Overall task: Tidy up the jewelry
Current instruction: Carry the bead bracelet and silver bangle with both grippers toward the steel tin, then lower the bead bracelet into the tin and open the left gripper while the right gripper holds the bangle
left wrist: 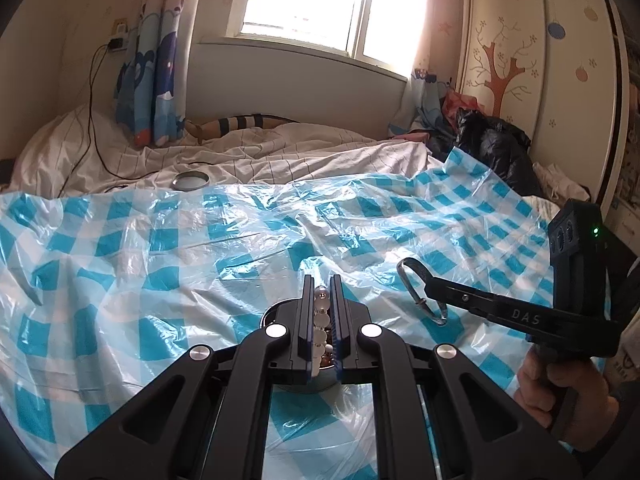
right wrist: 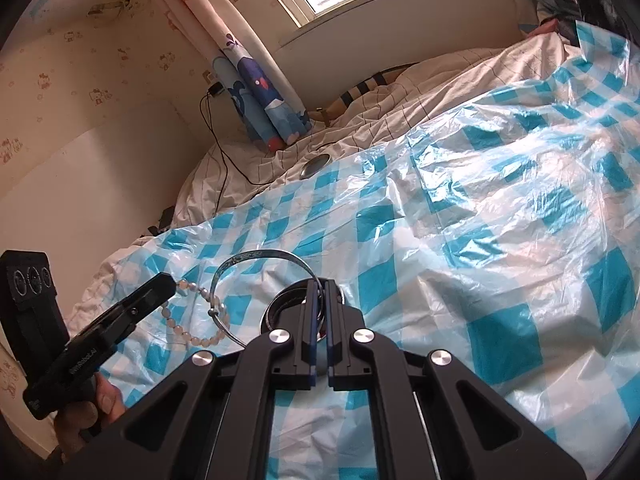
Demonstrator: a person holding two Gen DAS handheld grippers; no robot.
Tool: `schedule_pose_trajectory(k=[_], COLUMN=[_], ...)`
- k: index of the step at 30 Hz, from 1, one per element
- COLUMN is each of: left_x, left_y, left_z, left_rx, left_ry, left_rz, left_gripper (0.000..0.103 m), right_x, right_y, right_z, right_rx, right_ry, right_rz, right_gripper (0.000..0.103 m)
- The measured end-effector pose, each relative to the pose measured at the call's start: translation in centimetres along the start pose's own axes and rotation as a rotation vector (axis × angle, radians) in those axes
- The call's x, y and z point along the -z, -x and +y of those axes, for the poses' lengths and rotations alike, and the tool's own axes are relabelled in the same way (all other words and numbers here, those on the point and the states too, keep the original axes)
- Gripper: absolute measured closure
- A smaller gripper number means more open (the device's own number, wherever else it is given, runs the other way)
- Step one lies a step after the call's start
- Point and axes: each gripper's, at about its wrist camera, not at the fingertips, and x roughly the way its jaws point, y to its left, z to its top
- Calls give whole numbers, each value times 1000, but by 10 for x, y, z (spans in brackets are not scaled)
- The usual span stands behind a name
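Blue-checked plastic sheet (left wrist: 168,240) covers the bed. Left tool (left wrist: 322,280) clenched on a pale bead bracelet (left wrist: 321,312) above a small round tin (right wrist: 276,308) — right tool (right wrist: 319,284) clenched on a silver bangle (right wrist: 256,258); tin's contents unclear.

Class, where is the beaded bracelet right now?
The beaded bracelet hangs from the shut left gripper, seen left in the right wrist view, beside the silver bangle.

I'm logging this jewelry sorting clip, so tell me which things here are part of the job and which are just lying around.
Part of the job:
- bead bracelet in left claw
- metal bangle in right claw
- round tin below them

Lying about:
- tin lid
- black cable
- black bag
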Motion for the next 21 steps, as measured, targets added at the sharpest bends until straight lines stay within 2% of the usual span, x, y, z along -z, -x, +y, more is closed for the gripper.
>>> schedule_pose_trajectory(k=[7, 14, 21], left_x=[-1, -2, -15], left_y=[-3, -21, -40], left_z=[5, 2, -13], left_rx=[13, 16, 47], left_ry=[33, 30, 13], left_rz=[3, 33, 18], left_gripper=[96, 96, 96], right_x=[-11, -12, -15], right_y=[-20, -31, -27], right_z=[10, -1, -3], right_rx=[62, 73, 81], right_ry=[98, 67, 68], right_rz=[-13, 6, -6], right_gripper=[99, 99, 99])
